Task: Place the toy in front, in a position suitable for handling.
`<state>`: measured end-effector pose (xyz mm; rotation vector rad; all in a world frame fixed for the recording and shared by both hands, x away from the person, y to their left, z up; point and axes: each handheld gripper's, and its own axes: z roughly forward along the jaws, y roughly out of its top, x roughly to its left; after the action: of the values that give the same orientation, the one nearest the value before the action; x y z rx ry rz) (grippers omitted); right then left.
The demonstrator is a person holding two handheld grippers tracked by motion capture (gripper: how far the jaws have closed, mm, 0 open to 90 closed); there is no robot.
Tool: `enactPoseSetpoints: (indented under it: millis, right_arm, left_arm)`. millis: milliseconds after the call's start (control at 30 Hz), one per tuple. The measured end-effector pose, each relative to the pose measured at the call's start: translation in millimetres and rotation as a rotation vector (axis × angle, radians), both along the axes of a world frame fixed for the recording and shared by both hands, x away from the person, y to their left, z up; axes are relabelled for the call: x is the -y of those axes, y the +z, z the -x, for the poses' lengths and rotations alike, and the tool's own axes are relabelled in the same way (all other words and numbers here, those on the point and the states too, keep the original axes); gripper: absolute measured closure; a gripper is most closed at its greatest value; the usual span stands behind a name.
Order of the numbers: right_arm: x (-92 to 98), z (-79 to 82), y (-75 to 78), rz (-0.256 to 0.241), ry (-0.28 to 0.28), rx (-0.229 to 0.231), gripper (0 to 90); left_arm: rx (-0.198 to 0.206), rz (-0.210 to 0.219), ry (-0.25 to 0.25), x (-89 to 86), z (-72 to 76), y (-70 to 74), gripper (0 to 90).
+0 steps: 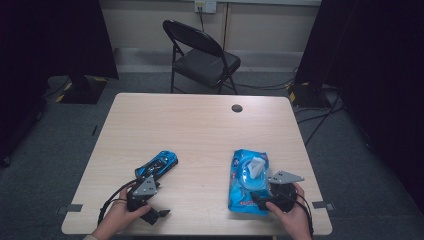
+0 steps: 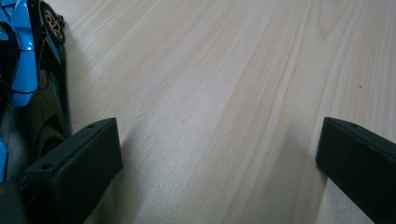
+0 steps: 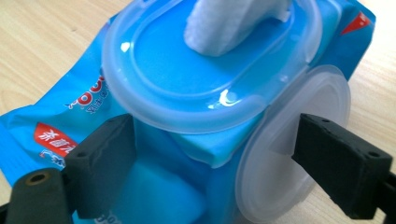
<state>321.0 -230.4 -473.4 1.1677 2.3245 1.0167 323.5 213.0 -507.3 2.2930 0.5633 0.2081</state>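
Reaching for a wipe: this is judged to be the step in hand, since the lid is already flipped open and a wipe is poking up.
Wipes pack: a soft blue plastic pack of wet wipes (image 1: 248, 181) is laid flat on the pale wooden table (image 1: 200, 125), near the front right corner.
Lid: the round see-through plastic lid (image 3: 299, 158) is seen swung open to one side of the pack.
Wipe: a white folded wipe (image 3: 229, 21) is seen sticking up out of the hole in the top.
Right gripper: the right gripper (image 3: 210, 154) is held low over the near end of the pack, with its jaws spread wide; nothing is gripped, and one jaw is seen in front of the open lid.
Left gripper: the left gripper (image 2: 215, 158) is held wide open over bare table, with nothing between the jaws.
Toy car: a shiny blue and black toy car (image 1: 159, 164) is parked just beside the left gripper, and whether it is touched cannot be told.
Next move: the right gripper needs to be moved forward and up to the wipe, then closed gently on the tip.
Care needed: the pack may be lifted with the wipe, so it may need to be held down.
Hard to see: the top of the wipe is cut off in the right gripper view, and the words on the pack are too blurry to be read.
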Motion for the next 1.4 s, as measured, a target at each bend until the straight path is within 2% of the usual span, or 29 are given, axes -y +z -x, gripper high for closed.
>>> enactPoseSetpoints:
  millis: [133, 267, 567, 767, 1067, 1200, 1400]
  right_arm:
    - [0.6, -5.9, -0.5, -0.005, -0.012, -0.021, 11.4]
    - [-0.9, -8.8, 0.5, 0.009, -0.016, -0.021, 11.1]
    - [-1.1, -25.2, -0.3, -0.007, -0.021, -0.025, 12.8]
    - [0.9, -49.3, 1.3, 0.012, -0.019, -0.025, 14.3]
    - [1.4, -79.1, 1.3, 0.015, -0.039, -0.025, 15.0]
    - [1.6, -94.0, 3.5, 0.042, -0.039, -0.023, 16.3]
    - [2.5, -116.5, 3.8, 0.054, -0.050, -0.016, 16.4]
  left_arm:
    - [0.000, -0.001, 0.000, 0.0, 0.0, 0.0, 0.0]
    - [0.000, -0.001, 0.000, 0.0, 0.0, 0.0, 0.0]
    - [0.000, -0.001, -0.001, 0.0, -0.1, 0.1, 0.0]
    - [0.000, -0.001, -0.001, 0.0, -0.1, 0.1, 0.0]
    - [-0.001, -0.003, 0.000, 0.0, -0.1, 0.3, 0.0]
    - [0.000, -0.004, 0.000, 0.0, -0.1, 0.3, 0.0]
    - [-0.001, -0.004, -0.003, -0.1, -0.2, 0.3, 0.0]
